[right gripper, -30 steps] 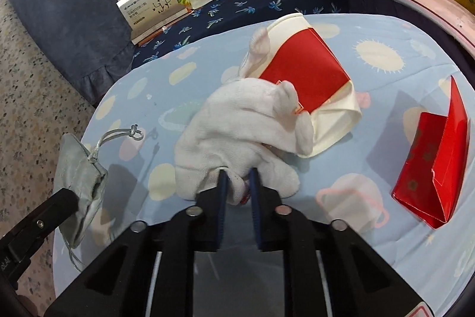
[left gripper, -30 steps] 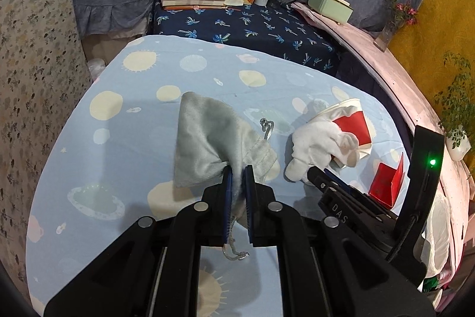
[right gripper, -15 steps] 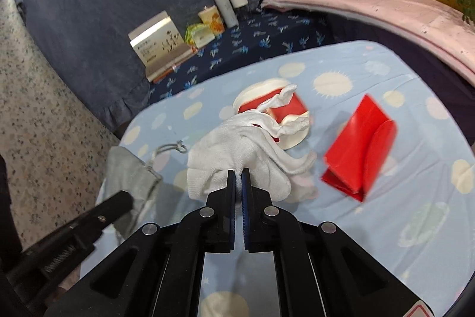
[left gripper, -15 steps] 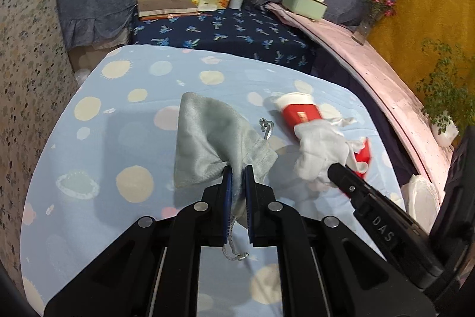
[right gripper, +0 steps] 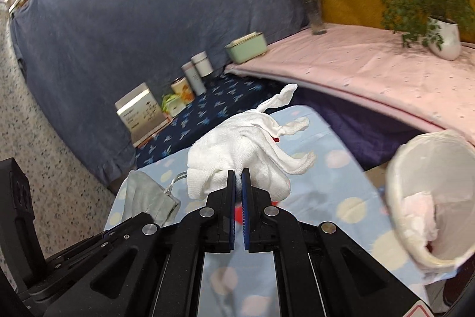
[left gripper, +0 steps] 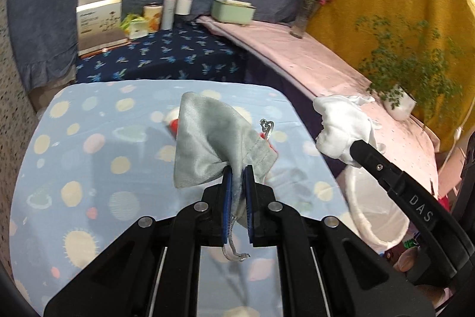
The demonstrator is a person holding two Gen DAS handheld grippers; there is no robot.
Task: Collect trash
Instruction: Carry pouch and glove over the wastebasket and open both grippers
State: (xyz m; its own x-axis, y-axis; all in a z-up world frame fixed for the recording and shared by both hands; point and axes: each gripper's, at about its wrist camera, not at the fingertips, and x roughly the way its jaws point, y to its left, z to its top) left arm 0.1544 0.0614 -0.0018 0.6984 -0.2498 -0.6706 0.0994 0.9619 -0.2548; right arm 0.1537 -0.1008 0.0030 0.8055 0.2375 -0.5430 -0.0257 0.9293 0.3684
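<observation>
My left gripper [left gripper: 237, 170] is shut on a grey drawstring pouch [left gripper: 207, 138], which hangs in the air above the light blue spotted tablecloth [left gripper: 89, 153]. My right gripper [right gripper: 238, 173] is shut on a white cloth glove [right gripper: 246, 138], also lifted off the table. In the left wrist view that glove [left gripper: 341, 124] shows at the right, at the tip of the right gripper. A white-lined waste bin [right gripper: 430, 198] stands beside the table's right edge with crumpled paper inside. The pouch [right gripper: 148, 198] hangs left of the glove in the right wrist view. A red and white paper piece [left gripper: 173, 124] peeks out behind the pouch.
A dark blue patterned bench [left gripper: 163, 55] behind the table carries a box [left gripper: 98, 20], cans [left gripper: 178, 8] and a green container [left gripper: 233, 9]. A pink-covered ledge [right gripper: 356, 73] runs at the right with a flower vase [right gripper: 314, 11] and a potted plant [right gripper: 445, 34].
Both grippers have risen and swung right, lifting the pouch and the glove off the table. The glove came away from the red and white cup. The bin has come into view.
</observation>
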